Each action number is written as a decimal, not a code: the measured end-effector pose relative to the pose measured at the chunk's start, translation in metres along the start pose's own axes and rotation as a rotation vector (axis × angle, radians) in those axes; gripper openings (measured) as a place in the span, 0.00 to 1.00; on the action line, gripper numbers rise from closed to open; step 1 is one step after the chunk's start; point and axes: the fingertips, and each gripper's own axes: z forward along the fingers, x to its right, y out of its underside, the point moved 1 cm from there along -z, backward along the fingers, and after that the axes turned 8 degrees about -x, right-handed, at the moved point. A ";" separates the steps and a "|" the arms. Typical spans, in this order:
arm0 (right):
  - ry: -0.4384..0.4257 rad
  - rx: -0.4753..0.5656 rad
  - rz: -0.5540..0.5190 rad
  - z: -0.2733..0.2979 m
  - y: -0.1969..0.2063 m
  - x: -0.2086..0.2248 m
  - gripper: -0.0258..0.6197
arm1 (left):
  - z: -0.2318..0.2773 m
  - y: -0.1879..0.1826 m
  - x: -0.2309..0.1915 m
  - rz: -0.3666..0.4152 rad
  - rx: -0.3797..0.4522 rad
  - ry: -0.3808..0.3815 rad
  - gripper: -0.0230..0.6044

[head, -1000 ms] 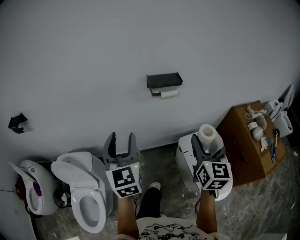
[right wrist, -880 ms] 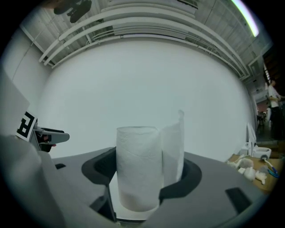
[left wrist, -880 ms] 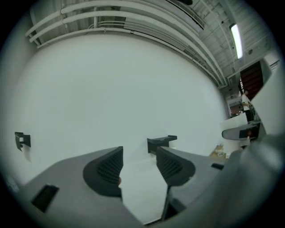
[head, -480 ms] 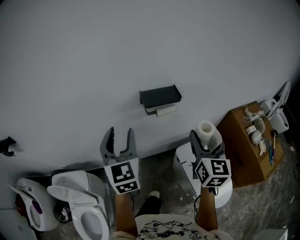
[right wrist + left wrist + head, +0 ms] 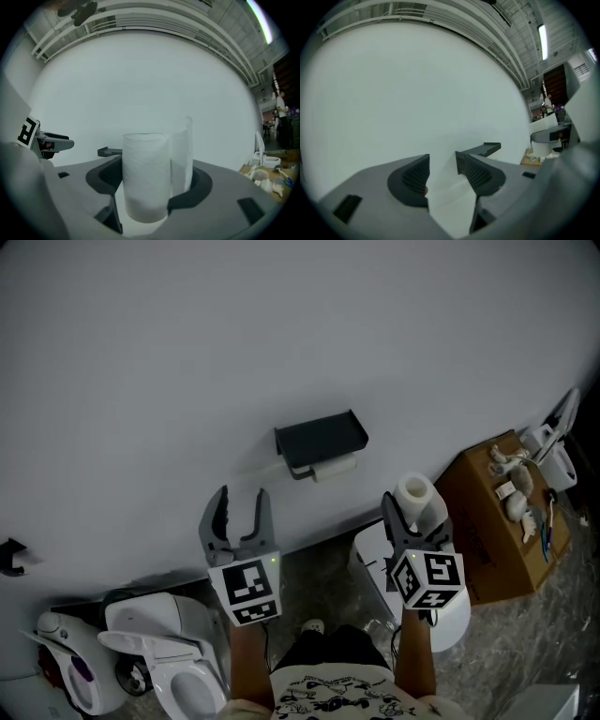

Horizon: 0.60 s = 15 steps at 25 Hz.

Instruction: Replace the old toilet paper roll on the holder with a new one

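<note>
Closer now, holder and old roll hang ahead between the gaping, empty left gripper and the right gripper clamping the new roll. A cardboard box lies to its right.

The holder sits on the wall, the old roll under its shelf. The left hand-held gripper is below-left, the right hand-held gripper below-right — the new roll between its jaws.
</note>
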 end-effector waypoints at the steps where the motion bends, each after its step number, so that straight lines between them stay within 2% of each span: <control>1: 0.003 -0.006 0.000 0.002 0.002 0.001 0.51 | 0.001 0.001 0.000 0.000 -0.004 0.001 0.38; 7: -0.004 -0.017 0.011 0.012 0.003 0.009 0.51 | 0.009 0.001 0.004 0.001 -0.019 -0.003 0.38; 15: -0.026 -0.021 0.017 0.022 -0.006 0.021 0.51 | 0.017 -0.002 0.022 0.018 -0.069 0.039 0.38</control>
